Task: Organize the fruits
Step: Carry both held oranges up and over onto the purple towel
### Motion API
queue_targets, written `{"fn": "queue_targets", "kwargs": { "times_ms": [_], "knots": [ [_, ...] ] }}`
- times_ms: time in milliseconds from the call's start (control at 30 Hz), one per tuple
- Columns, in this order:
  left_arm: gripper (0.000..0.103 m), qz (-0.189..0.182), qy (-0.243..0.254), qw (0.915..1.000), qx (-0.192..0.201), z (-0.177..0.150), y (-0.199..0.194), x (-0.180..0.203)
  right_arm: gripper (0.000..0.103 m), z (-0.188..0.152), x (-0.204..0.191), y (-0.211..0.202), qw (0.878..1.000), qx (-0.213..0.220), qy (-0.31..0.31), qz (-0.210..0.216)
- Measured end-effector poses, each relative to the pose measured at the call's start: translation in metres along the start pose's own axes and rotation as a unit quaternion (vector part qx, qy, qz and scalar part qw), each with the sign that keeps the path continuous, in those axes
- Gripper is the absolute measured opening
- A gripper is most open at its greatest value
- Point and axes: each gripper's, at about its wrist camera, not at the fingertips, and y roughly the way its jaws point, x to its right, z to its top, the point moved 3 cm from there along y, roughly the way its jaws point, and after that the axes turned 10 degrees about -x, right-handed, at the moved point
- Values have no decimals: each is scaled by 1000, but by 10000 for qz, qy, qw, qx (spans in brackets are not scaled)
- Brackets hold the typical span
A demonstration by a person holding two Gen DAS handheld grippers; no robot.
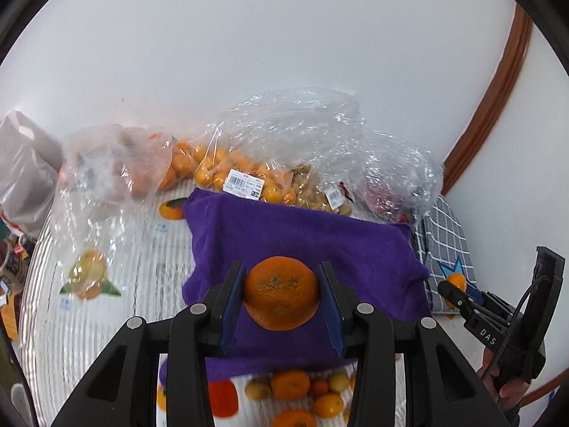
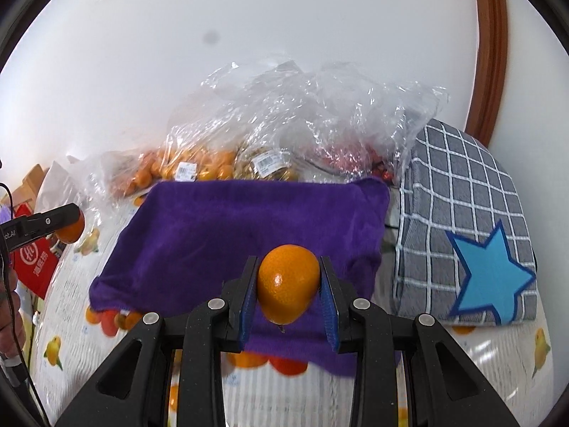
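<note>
Two fruits are lifted at once: the left gripper (image 1: 281,293) pinches a mandarin (image 1: 281,291) and the right gripper (image 2: 288,286) clamps a small smooth orange (image 2: 287,283), each directly above the purple towel (image 1: 302,235), probably the sorting spot. Bags of fruit (image 1: 249,163) lie beyond it.

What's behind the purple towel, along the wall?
Behind the purple towel lie clear plastic bags: small oranges with a barcode label, a yellowish fruit, and something red, too wrapped to identify. The towel's edge hides the bags' bases.
</note>
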Motion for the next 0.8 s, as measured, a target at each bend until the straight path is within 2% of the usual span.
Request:
{"fn": "queue_targets", "kwargs": {
  "times_ms": [300,500,633,800],
  "knots": [
    [39,144,-76,9998,-134,33,41,-9,32,36,6,44,10000,12,18,7],
    [39,156,-88,9993,-317,44,71,-11,32,42,14,82,9998,-205,77,33],
    [39,187,-34,9986,-500,45,96,-11,32,44,20,103,9995,-301,113,-72],
    [39,216,31,9976,-653,45,119,-10,32,44,23,124,9987,-463,216,-1]
  ]
}}
